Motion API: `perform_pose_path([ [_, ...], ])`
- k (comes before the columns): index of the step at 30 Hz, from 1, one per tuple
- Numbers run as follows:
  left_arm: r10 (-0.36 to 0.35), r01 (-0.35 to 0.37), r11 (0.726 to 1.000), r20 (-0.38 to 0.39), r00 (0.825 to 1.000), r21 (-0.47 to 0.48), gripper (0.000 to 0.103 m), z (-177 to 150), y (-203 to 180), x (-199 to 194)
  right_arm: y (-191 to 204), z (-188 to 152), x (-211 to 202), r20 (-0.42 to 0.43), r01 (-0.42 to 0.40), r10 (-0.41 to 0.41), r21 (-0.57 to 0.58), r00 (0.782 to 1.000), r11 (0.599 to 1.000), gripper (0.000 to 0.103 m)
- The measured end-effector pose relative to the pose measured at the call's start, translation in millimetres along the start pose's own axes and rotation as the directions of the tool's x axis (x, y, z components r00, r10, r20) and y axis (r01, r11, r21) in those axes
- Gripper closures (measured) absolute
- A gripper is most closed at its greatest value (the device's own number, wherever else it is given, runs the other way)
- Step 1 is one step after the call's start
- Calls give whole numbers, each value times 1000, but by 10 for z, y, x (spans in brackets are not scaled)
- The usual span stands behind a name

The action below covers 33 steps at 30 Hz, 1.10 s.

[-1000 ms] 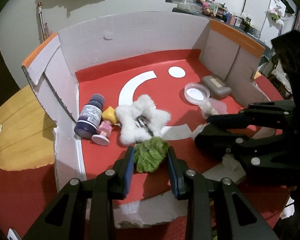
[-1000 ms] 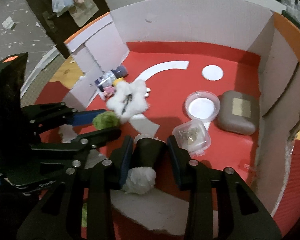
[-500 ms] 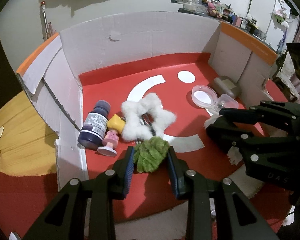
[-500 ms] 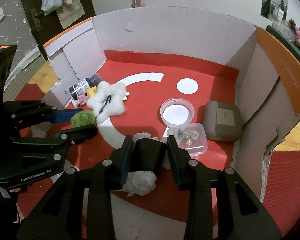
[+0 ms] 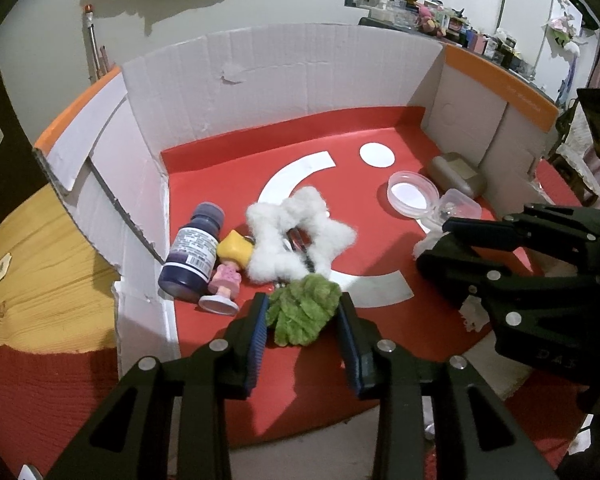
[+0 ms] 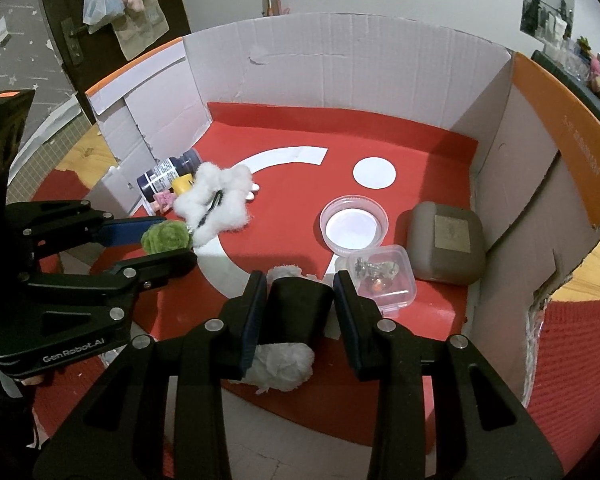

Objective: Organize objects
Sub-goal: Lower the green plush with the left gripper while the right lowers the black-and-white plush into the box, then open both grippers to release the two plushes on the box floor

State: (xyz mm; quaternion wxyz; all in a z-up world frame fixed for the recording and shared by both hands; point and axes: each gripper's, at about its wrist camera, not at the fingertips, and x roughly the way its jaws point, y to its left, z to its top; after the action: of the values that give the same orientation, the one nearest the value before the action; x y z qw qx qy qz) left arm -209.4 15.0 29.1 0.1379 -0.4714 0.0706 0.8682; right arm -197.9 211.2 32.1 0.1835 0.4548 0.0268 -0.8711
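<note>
Green fuzzy scrunchie (image 5: 303, 307) sits between opening left gripper (image 5: 302, 318) fingers; right gripper (image 6: 300, 307) fingers clamp black cup (image 6: 298, 309). Square clear box (image 6: 382, 277), at 2 o'clock, holds trinkets.

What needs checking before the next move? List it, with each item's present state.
1. Left gripper: jaws opening, the green fuzzy ball between them. Whether the pads press on it: cannot tell.
2. Right gripper shut on the black object with white fluff: ok.
3. Ball apart from the white fluffy star: not ok, its far edge reaches the star.
4. Bare red floor under the left gripper for setting the ball down: ok.
5. Room around the right gripper: not ok, the small clear box sits right beside its finger.
6. The two grippers apart from each other: ok.
</note>
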Motion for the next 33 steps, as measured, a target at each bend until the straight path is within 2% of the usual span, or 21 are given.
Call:
perform_pose_path([
  [8,14,-14,1000,5,1000,-4,62,-6,13,-2,21,-14,-5,8,-7,7,1,1000,1000,69],
  [12,17,-17,1000,8,1000,-2,59,-14,2,-6,39,-21,-7,11,-11,11,-1,1000,1000,63],
  [18,13,-13,1000,12,1000,2,54,-31,-23,-30,50,-42,-57,21,-14,14,4,1000,1000,60],
  [25,11,-11,1000,13,1000,0,52,-52,-38,-55,89,-55,-120,29,-14,14,-2,999,1000,53],
  [31,12,-12,1000,28,1000,4,46,-73,-68,-121,100,-81,-171,36,-22,22,4,999,1000,52],
  [33,16,-16,1000,38,999,1,41,-79,-67,-156,108,-92,-199,41,-21,21,4,999,1000,48],
])
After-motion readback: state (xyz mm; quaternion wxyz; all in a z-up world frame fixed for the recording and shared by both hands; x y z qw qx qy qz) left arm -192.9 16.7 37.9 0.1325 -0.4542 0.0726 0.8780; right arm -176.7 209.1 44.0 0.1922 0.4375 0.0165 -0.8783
